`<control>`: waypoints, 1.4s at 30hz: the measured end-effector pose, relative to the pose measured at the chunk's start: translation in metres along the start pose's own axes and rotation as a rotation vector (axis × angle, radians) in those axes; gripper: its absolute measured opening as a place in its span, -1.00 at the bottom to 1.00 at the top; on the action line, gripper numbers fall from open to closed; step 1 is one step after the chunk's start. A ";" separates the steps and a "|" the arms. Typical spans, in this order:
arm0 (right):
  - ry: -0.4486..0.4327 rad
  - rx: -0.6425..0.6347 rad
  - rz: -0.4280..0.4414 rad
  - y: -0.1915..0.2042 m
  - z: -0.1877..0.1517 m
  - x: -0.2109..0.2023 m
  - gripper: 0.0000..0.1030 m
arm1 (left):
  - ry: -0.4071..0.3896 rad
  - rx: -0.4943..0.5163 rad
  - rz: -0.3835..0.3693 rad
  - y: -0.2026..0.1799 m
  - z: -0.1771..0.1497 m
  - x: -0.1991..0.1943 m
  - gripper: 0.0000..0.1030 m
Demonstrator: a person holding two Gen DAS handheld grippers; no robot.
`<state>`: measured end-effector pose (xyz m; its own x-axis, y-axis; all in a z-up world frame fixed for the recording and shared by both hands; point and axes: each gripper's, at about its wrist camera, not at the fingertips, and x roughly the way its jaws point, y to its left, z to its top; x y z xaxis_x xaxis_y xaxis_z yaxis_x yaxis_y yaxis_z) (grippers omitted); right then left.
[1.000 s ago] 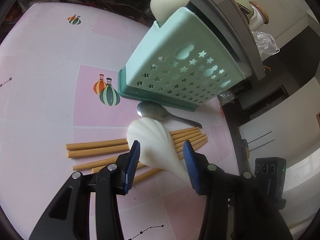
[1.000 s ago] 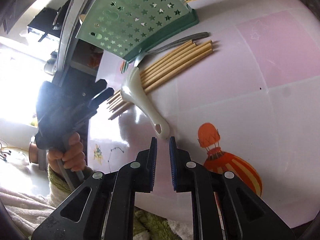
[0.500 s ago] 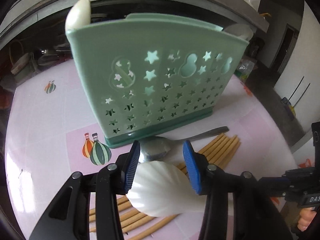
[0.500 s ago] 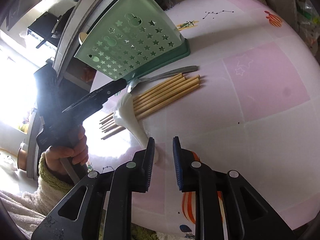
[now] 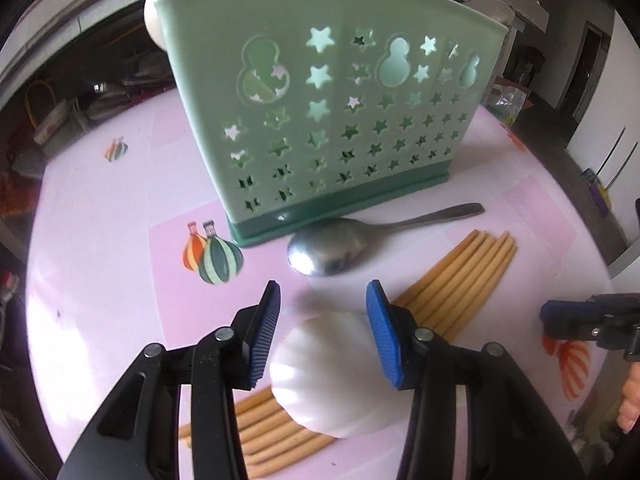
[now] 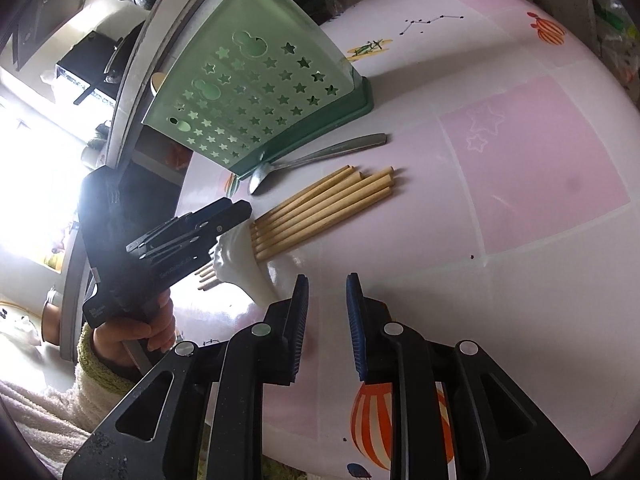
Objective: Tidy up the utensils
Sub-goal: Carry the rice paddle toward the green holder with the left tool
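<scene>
A white shell-shaped spoon (image 5: 332,372) sits by its bowl between the blue pads of my left gripper (image 5: 324,286), which is shut on it just above the wooden chopsticks (image 5: 460,280). In the right wrist view the left gripper (image 6: 192,228) holds this spoon (image 6: 240,264) with its handle slanting down behind my right gripper's left finger. My right gripper (image 6: 327,280) is open with nothing between its jaws. A metal spoon (image 5: 328,252) lies in front of the green star-cut holder (image 5: 320,120), which has another white spoon (image 5: 154,12) in it.
The pink tablecloth (image 6: 540,160) has balloon prints. A hand and a towelling sleeve (image 6: 120,340) hold the left gripper at the table's left edge. Shelves and clutter (image 5: 60,120) lie beyond the far edge. My right gripper (image 5: 560,320) shows at the right.
The left gripper rolled and swung round to face the holder, with the white spoon in it. The right jaws widened a little, and the spoon's handle now lies behind the right gripper's left finger.
</scene>
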<state>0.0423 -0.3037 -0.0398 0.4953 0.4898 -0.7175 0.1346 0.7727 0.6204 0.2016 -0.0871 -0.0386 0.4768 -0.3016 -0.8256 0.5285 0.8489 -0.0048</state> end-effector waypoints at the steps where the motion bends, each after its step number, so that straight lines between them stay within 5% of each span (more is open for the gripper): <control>1: 0.001 -0.001 0.003 0.001 0.000 0.001 -0.59 | 0.001 0.017 0.011 -0.001 0.002 0.003 -0.16; 10: -0.004 -0.017 0.005 0.006 -0.001 0.005 -0.55 | -0.007 0.148 0.081 -0.015 0.022 0.020 -0.17; 16: -0.004 -0.016 0.003 0.005 -0.002 0.004 -0.55 | -0.086 0.207 0.132 -0.032 0.023 0.015 -0.57; 23: -0.002 -0.024 0.004 0.008 -0.001 0.004 -0.55 | -0.175 0.205 0.174 -0.034 0.030 0.009 -0.68; 42: -0.005 -0.021 0.002 0.007 -0.001 0.005 -0.54 | -0.142 0.196 0.104 0.000 0.003 0.008 -0.75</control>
<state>0.0450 -0.2954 -0.0388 0.4995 0.4898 -0.7145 0.1152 0.7799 0.6152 0.2078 -0.0910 -0.0438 0.6224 -0.2868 -0.7283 0.5908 0.7825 0.1968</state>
